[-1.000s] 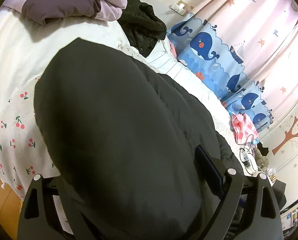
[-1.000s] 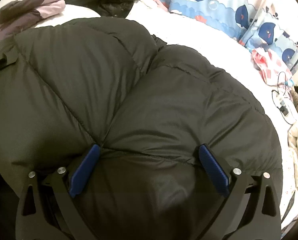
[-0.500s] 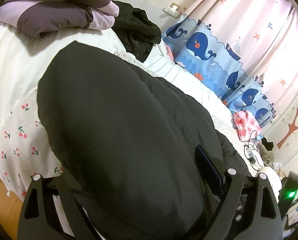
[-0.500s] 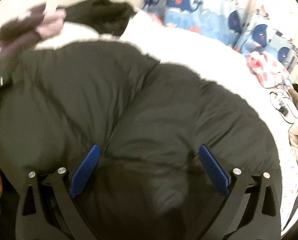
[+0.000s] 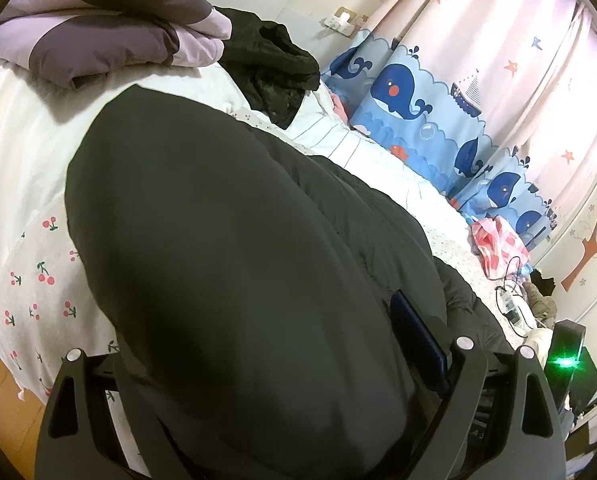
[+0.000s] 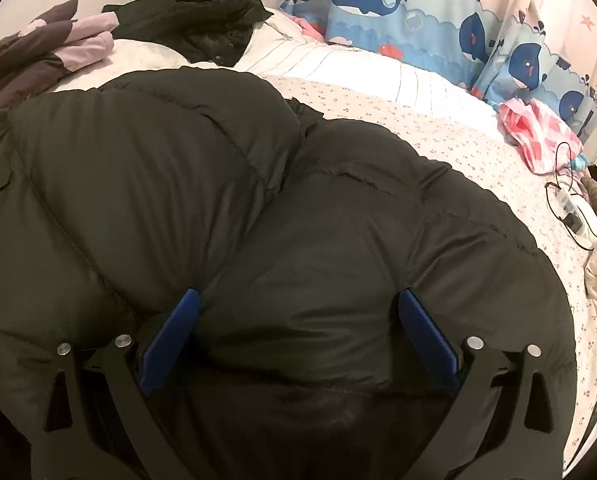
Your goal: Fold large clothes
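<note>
A big black puffy jacket (image 5: 218, 220) lies on the bed (image 5: 30, 168) and fills most of both views. In the left wrist view it bulges up between the fingers of my left gripper (image 5: 290, 320). That gripper stands open; only its right blue pad (image 5: 414, 340) shows, and the other finger is hidden under the fabric. In the right wrist view the jacket (image 6: 338, 220) shows two quilted lobes. My right gripper (image 6: 298, 300) is open wide and rests on the near lobe, both blue pads (image 6: 170, 340) touching the fabric.
A folded purple garment (image 5: 98, 28) and a second black garment (image 5: 270, 68) sit at the head of the bed. Whale-print curtains (image 5: 410, 92) hang behind. A pink cloth (image 5: 494, 244), a charger with cable (image 5: 510, 304) and a green-lit device (image 5: 566, 360) are at the right.
The left wrist view has pulled back and tilted, so more bed shows and the green-lit device has come into view. The right gripper shifted slightly over the jacket; both stay open.
</note>
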`<state>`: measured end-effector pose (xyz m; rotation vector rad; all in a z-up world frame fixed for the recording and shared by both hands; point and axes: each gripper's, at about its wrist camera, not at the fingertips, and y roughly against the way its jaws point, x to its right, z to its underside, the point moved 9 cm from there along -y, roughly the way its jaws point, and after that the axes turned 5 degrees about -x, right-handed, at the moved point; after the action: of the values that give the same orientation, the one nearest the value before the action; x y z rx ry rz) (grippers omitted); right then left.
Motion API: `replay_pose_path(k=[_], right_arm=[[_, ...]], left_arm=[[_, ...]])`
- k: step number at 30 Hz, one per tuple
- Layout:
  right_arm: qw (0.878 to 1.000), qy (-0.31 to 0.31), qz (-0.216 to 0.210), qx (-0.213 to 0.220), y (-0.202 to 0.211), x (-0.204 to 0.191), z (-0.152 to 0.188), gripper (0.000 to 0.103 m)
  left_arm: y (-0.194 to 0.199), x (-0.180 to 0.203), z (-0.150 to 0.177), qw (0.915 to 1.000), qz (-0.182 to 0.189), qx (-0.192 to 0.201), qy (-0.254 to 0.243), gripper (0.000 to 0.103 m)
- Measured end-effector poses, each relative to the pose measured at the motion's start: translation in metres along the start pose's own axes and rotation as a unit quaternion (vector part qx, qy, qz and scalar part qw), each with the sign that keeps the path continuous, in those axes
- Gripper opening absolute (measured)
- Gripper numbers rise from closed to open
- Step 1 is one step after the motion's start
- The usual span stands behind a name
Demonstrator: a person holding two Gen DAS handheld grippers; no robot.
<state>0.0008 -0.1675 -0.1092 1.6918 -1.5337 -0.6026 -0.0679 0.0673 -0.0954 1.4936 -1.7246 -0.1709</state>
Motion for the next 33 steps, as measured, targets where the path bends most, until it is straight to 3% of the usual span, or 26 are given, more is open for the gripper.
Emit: replay_pose_path(k=[9, 12, 14, 17, 19, 21, 24, 25, 27, 29, 33], right_arm=[[1.000, 0.020, 0.006, -0.006, 0.010, -0.003, 0.011, 0.096], [1.000, 0.022, 0.011, 0.002, 0.015, -0.002, 0.010, 0.096], [1.000, 0.027, 0.012, 0.004, 0.017, -0.006, 0.010, 0.096], [0.999, 0.043, 0.012, -0.017, 0.006, -0.013, 0.015, 0.096], [0.999, 0.042, 0.007, -0.025, 0.002, -0.013, 0.016, 0.096], [0.999, 0.044, 0.007, -0.028, 0.006, -0.013, 0.016, 0.096], [0.998, 0.055, 0.027, 0.000, 0.021, -0.008, 0.019, 0.096], [0.998, 0.057, 0.024, -0.007, 0.019, -0.008, 0.022, 0.096], [0.998, 0.055, 0.012, -0.028, 0.008, -0.012, 0.032, 0.096], [0.996, 0.072, 0.022, -0.038, -0.001, -0.018, 0.034, 0.096], [0.996, 0.072, 0.014, -0.049, -0.013, -0.018, 0.032, 0.097]], left_arm=[[0.000, 0.001, 0.000, 1.0000, -0.004, 0.001, -0.003, 0.088], [-0.003, -0.005, 0.000, 0.9993, 0.020, -0.014, 0.030, 0.093], [-0.010, -0.020, -0.001, 0.9941, 0.051, -0.038, 0.088, 0.095], [-0.022, -0.045, 0.001, 0.9784, 0.080, -0.072, 0.176, 0.095], [-0.033, -0.053, 0.006, 0.9681, 0.091, -0.101, 0.210, 0.095], [-0.038, -0.056, 0.009, 0.9633, 0.093, -0.119, 0.222, 0.095], [-0.038, -0.053, 0.009, 0.9655, 0.093, -0.125, 0.209, 0.095], [-0.039, -0.052, 0.009, 0.9647, 0.100, -0.126, 0.208, 0.093], [-0.041, -0.047, 0.006, 0.9643, 0.120, -0.130, 0.197, 0.080], [-0.039, -0.036, -0.001, 0.9692, 0.125, -0.132, 0.166, 0.059], [-0.026, 0.009, -0.027, 0.9831, 0.114, -0.113, 0.087, 0.047]])
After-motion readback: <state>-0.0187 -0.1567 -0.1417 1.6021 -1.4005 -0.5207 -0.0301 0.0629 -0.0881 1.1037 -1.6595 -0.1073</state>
